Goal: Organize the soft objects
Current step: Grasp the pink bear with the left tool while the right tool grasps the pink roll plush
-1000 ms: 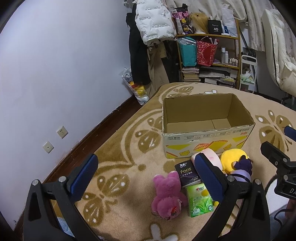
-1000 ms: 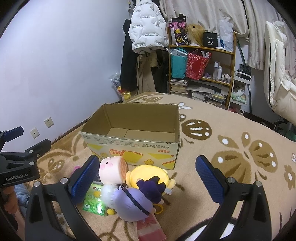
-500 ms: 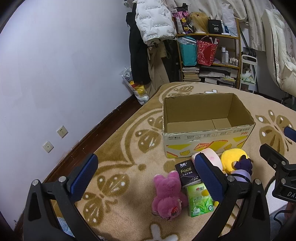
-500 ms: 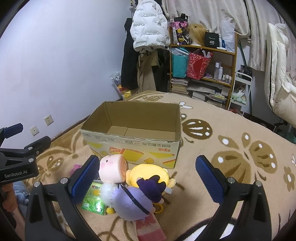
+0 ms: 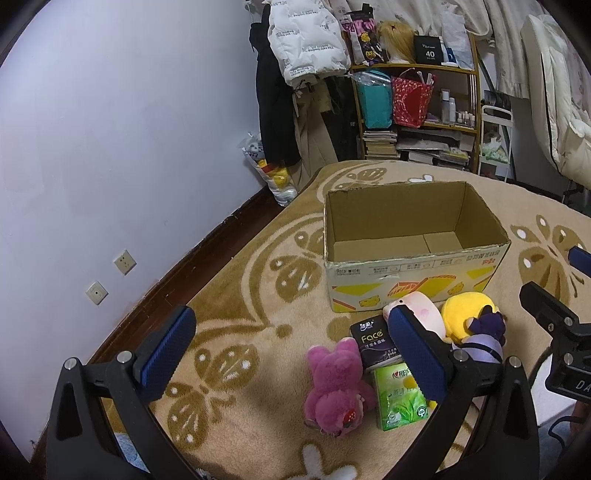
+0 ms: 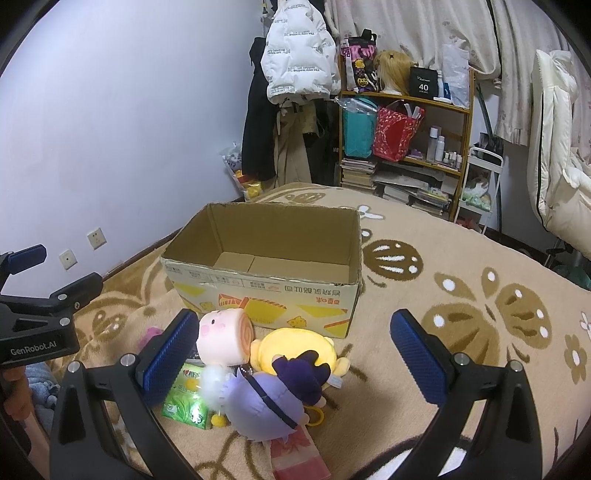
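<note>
wall [image 5: 129, 129] plain lavender, left of fingers, two sockets [image 5: 110, 277] low | floor: tan patterned rug [image 6: 461, 295] beneath fingers | wooden shelf [image 6: 406, 122] far ahead, cluttered | white jacket [image 6: 299, 62] hanging | curtains [image 6: 424, 29] behind shelf

Matt corrugated cardboard box [image 6: 266, 291] on a fuzzy pile rug [image 6: 443, 332] (plush toys [image 5: 334, 384] fleecy).

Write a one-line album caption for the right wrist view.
Open right gripper above a purple plush doll, yellow plush toy and pink roll-shaped plush, before an empty cardboard box.
</note>
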